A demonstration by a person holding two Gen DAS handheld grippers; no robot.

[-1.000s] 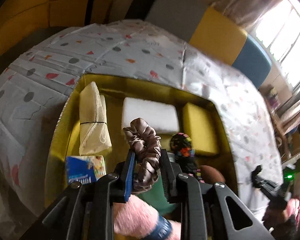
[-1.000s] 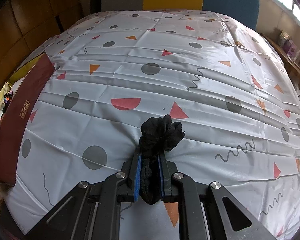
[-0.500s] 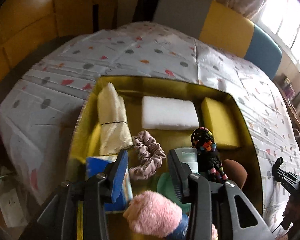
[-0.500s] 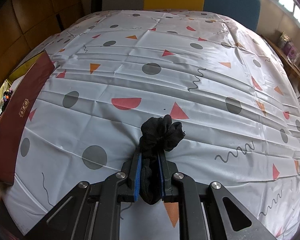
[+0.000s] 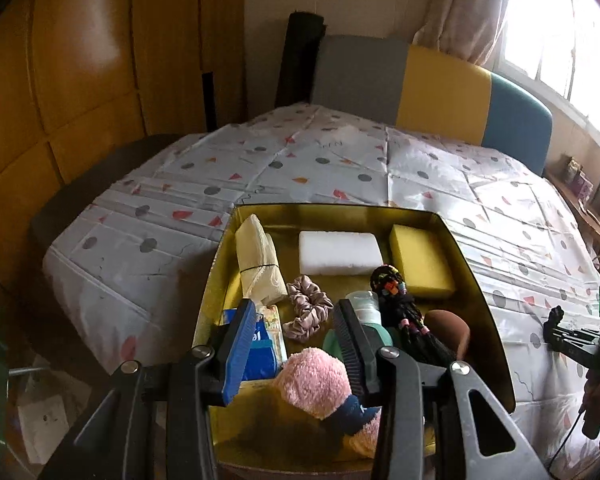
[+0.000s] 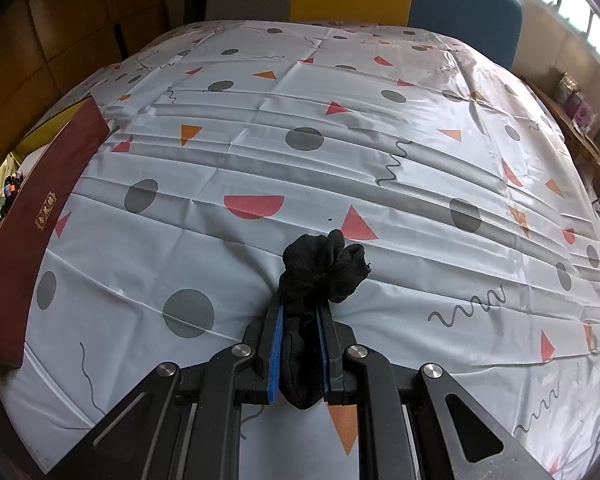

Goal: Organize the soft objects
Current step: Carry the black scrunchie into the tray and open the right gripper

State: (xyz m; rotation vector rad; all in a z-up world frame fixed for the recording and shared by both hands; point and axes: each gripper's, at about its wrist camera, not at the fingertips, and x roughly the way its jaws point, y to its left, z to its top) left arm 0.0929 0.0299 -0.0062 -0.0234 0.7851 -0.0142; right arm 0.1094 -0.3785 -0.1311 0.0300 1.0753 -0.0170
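Note:
My left gripper (image 5: 294, 320) is open and empty above the gold box (image 5: 340, 210). A mauve satin scrunchie (image 5: 306, 306) lies in the box just ahead of its fingertips. The box also holds a white sponge (image 5: 340, 252), a yellow sponge (image 5: 420, 262), a cream cloth roll (image 5: 258, 264), a pink fluffy sock (image 5: 320, 376), a blue tissue pack (image 5: 260, 350) and a black beaded braid (image 5: 396, 300). My right gripper (image 6: 300, 312) is shut on a black scrunchie (image 6: 324, 268), low over the patterned tablecloth (image 6: 300, 140); it also shows in the left wrist view (image 5: 556, 330).
The box's dark red side (image 6: 40, 216) stands at the left edge of the right wrist view. Grey, yellow and blue chair backs (image 5: 440, 96) line the table's far side. A window sill with small items (image 6: 572, 96) is to the right.
My left gripper opened and let go of the mauve scrunchie, which now lies in the box; the gripper then drew back and up. The right gripper has held still with the black scrunchie.

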